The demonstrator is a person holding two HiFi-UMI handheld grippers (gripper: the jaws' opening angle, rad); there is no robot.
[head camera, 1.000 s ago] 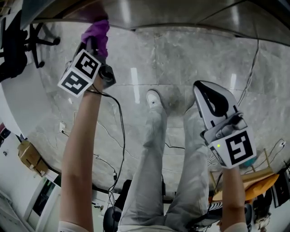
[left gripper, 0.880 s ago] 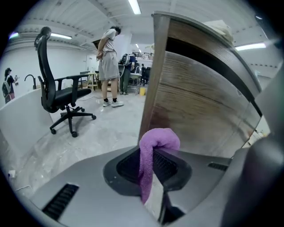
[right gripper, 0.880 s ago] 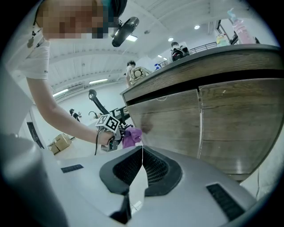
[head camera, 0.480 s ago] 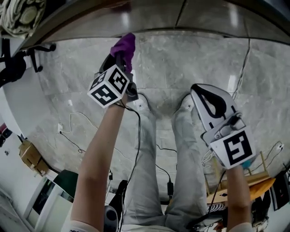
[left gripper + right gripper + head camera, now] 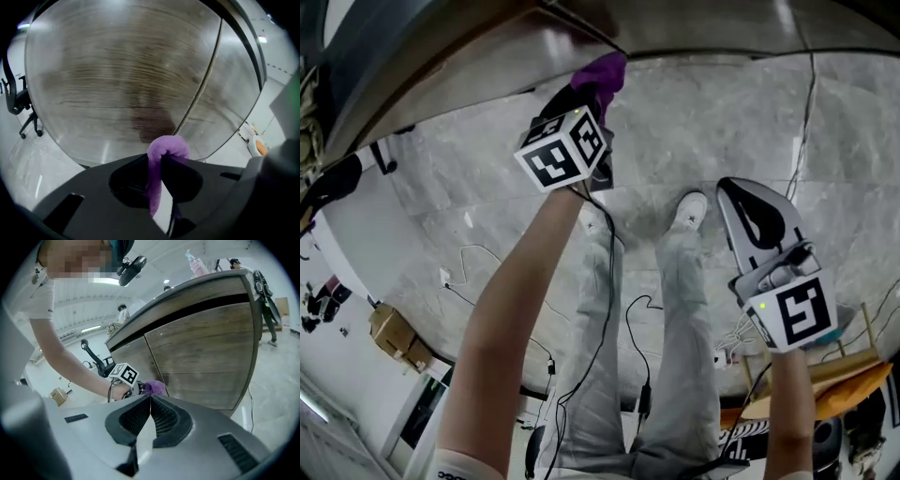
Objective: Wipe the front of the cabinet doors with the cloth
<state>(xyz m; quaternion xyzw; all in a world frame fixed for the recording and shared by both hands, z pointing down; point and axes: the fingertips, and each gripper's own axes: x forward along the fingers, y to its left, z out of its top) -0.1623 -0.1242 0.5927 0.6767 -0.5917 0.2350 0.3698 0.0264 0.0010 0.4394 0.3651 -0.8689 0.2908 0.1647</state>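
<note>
Cloth [image 5: 168, 146] pinched in left tool [image 5: 161, 165].

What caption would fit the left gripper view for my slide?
Left tool, shut on a purple cloth, faces the wood-grain cabinet door near the seam between doors.

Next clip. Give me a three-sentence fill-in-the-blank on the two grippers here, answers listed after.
1. The left gripper is shut on a ____ cloth.
2. The right gripper has its jaws ____, with nothing between them.
3. Only the ____ gripper is up at the wood-grain cabinet doors.
Missing words: purple; shut; left.
</note>
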